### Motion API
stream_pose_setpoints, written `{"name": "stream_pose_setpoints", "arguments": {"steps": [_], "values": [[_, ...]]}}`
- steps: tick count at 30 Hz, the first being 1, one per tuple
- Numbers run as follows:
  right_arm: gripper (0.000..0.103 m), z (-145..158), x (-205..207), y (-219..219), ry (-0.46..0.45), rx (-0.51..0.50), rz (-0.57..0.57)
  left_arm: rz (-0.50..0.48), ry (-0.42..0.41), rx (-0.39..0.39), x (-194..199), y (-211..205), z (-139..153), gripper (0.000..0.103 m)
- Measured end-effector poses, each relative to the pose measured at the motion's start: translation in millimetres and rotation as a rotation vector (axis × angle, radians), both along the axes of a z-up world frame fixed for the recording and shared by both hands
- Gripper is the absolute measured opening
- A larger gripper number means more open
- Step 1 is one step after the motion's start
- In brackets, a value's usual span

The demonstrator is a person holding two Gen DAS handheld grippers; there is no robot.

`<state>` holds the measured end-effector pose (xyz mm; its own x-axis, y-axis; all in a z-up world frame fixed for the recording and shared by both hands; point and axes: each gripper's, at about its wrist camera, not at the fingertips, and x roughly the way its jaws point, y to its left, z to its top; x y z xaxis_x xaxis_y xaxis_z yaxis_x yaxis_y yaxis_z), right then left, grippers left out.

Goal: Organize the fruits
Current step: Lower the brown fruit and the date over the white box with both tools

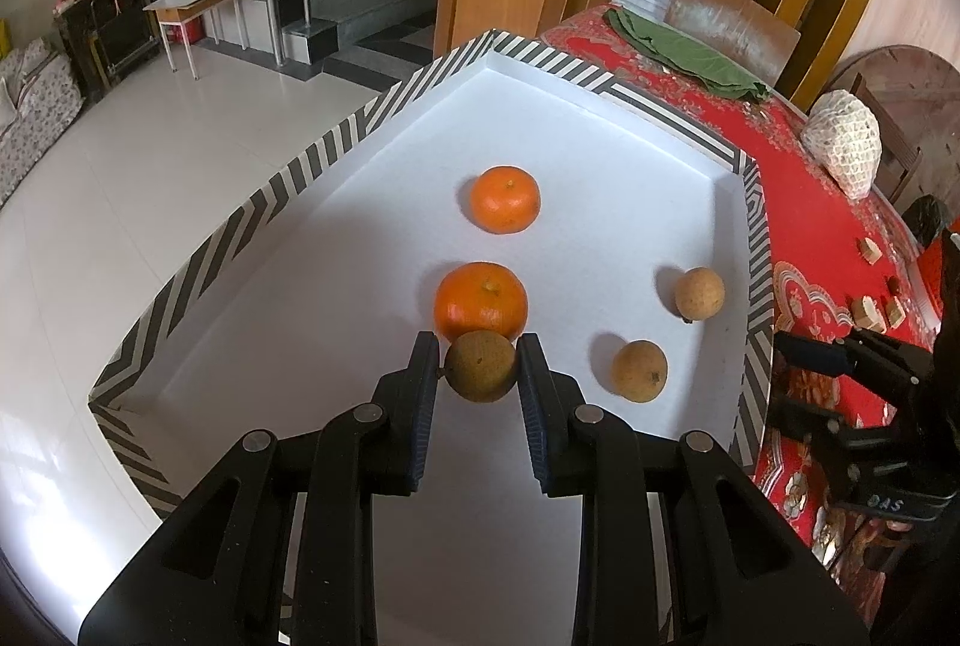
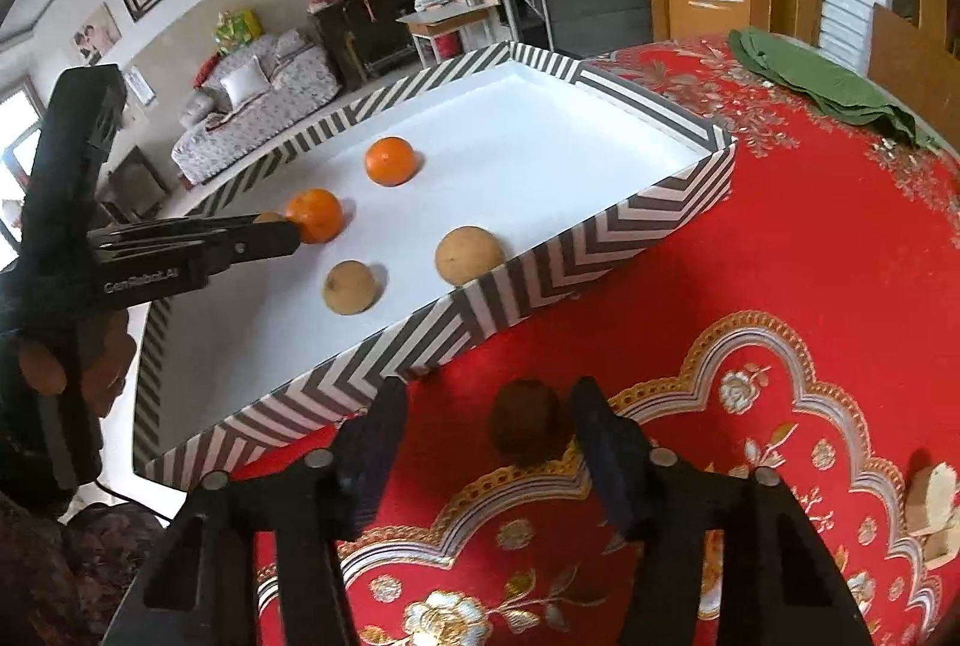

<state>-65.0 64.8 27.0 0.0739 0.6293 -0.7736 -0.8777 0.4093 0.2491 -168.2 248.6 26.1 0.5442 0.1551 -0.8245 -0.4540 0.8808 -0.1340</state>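
2 orange mandarins (image 1: 504,199) and 2 tan round fruits (image 1: 639,370) were held in the striped white-floored cardboard tray (image 1: 288,178). A third brown fruit (image 1: 480,365) was clamped by the left gripper (image 1: 479,367) at the near mandarin's 6 o'clock. A dark brown fruit (image 2: 529,421) on the red patterned tablecloth (image 2: 810,250) was flanked, ungripped, by the right gripper's (image 2: 489,421) parted jaws.

A dark brown round fruit (image 2: 528,421) is seen between the fingers of the right gripper (image 2: 487,409), on the red flowered tablecloth (image 2: 780,256). It is touched by the right finger; a gap is left to the other. A white tray with a black-and-white striped rim (image 2: 540,280) is set just behind. Two orange round fruits (image 2: 390,159) (image 2: 315,214) and two tan round fruits (image 2: 469,253) (image 2: 350,287) are laid in it. The left gripper (image 2: 282,232) is reached in over the tray, beside one orange.
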Motion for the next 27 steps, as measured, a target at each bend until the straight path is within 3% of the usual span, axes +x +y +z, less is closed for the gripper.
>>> {"name": "stream_pose_setpoints", "arguments": {"steps": [3, 8, 15, 20, 27], "values": [[0.033, 1, -1, 1, -0.053, -0.050, 0.016, 0.002, 0.002, -0.002, 1, 1, -1, 0.025], [0.021, -1, -3, -2, -0.105, -0.079, 0.043, 0.000, 0.001, -0.001, 1, 1, -1, 0.025], [0.021, 7, -9, -12, -0.114, -0.068, 0.063, 0.004, -0.003, 0.008, -3, 3, 0, 0.025], [0.021, 33, -20, -14, -0.123, -0.006, 0.086, 0.012, -0.009, 0.018, -12, 7, 4, 0.025], [0.021, 54, -47, 17, -0.113, 0.074, 0.194, 0.012, -0.001, -0.008, -17, 13, 1, 0.025]]}}
